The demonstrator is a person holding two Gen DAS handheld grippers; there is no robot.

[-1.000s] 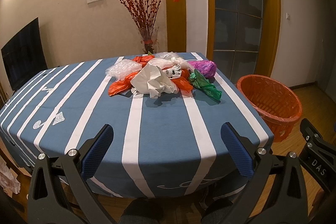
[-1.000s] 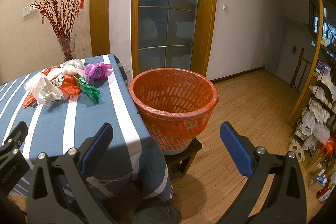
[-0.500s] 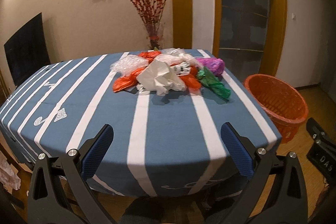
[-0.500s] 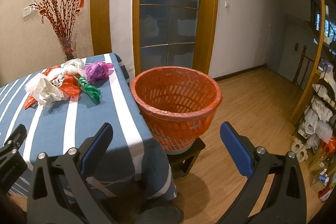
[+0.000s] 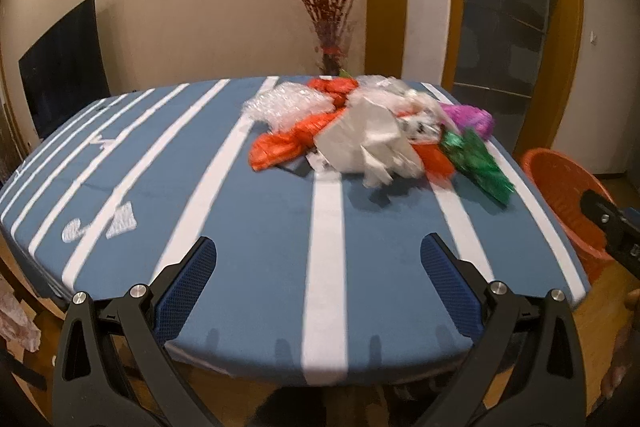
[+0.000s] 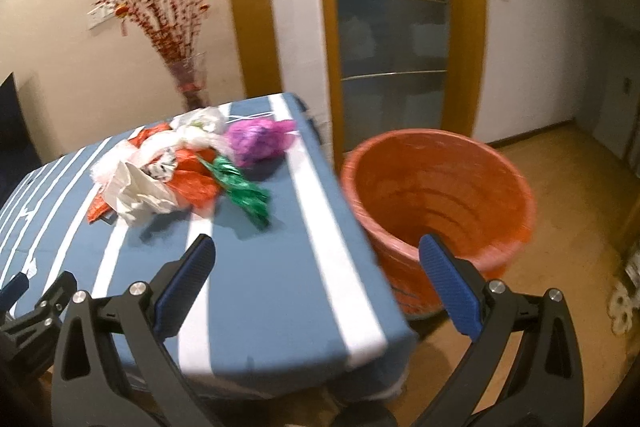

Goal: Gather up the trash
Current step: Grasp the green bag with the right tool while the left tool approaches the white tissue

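You are at the approach step: both the left gripper [image 5: 318,257] and right gripper [image 6: 316,257] are spread wide and empty. The heap of crumpled plastic bags [image 5: 372,131] lies on the far part of the blue white-striped tablecloth [image 5: 260,227], well ahead of both. Next, reach to one bag, then carry it to the orange perforated plastic basket [image 6: 438,195] beside the table.

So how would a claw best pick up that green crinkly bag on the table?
Probably by its near, loose tail: the green bag lies stretched toward the table's front edge, free of the pile there. The right claw, open and nearest, could come from the front, pads either side of the narrow strip.
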